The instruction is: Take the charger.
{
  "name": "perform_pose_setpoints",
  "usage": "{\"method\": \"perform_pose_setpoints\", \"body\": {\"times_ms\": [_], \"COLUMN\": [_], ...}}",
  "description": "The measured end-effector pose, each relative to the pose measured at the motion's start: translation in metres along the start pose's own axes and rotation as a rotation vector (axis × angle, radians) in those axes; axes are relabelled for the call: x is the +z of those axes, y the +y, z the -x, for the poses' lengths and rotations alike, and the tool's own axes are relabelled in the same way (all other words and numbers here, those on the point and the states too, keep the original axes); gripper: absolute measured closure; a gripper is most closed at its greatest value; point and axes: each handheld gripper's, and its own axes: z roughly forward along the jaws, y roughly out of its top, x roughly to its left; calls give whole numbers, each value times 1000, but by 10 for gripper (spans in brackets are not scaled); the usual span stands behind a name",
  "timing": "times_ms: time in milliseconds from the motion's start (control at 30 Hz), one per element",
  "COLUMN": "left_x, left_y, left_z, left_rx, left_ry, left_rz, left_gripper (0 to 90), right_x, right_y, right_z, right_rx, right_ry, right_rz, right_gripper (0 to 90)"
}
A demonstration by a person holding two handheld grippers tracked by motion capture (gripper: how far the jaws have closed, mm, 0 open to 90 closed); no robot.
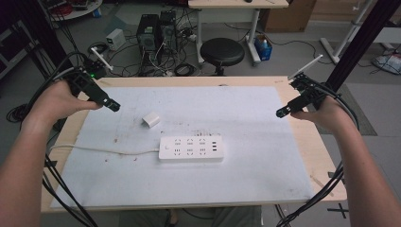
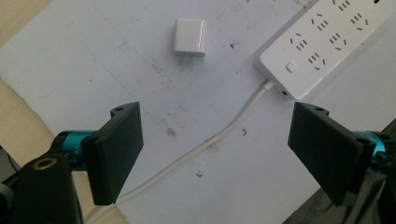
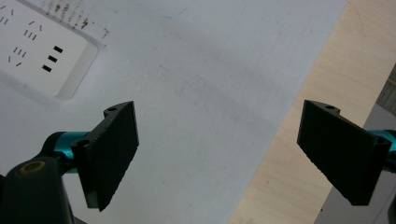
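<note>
Charger plug (image 1: pixel 152 119) lies loose on the white mat (image 1: pixel 265 165), just beside the power strip (image 1: pixel 191 149), probably waiting to be plugged in. Left gripper (image 1: pixel 115 107) and right gripper (image 1: pixel 280 113) hover at either side, jaws wide, empty.

**Both grippers up, jaws wide**

Left gripper (image 1: pixel 113 106) held at the table's (image 1: pixel 293 137) far-left corner, jaws apart, empty. Right gripper (image 1: pixel 281 112) near the table's far-right edge, jaws apart, empty. Forearms come in from both sides.
</note>
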Motion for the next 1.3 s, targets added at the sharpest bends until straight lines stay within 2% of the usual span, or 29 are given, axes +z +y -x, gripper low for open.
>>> {"method": "perform_pose_setpoints", "body": {"times_ms": [300, 533, 667, 900, 1033, 1300], "left_x": [16, 33, 50, 94, 121, 160], "left_y": [6, 11, 16, 29, 35, 44], "left_z": [4, -1, -7, -15, -19, -17], "left_rx": [-14, -55, -87, -142, -133, -68], "left_ry": [5, 1, -2, -26, -34, -11], "left_rz": [17, 34, 41, -23, -72, -136], "left_gripper": [181, 180, 180, 181, 181, 182], "right_x": [3, 6, 6, 9, 8, 4], "right_y": [-2, -2, -1, -4, -5, -9], "right_z": [-2, 0, -2, -2, -2, -2], "right_rx": [1, -3, -3, -6, -10, -13], "right_ry": [3, 5, 4, 4, 3, -4], "right_rz": [11, 18, 39, 46, 49, 59], "right_gripper": [121, 121, 121, 121, 121, 121]}}
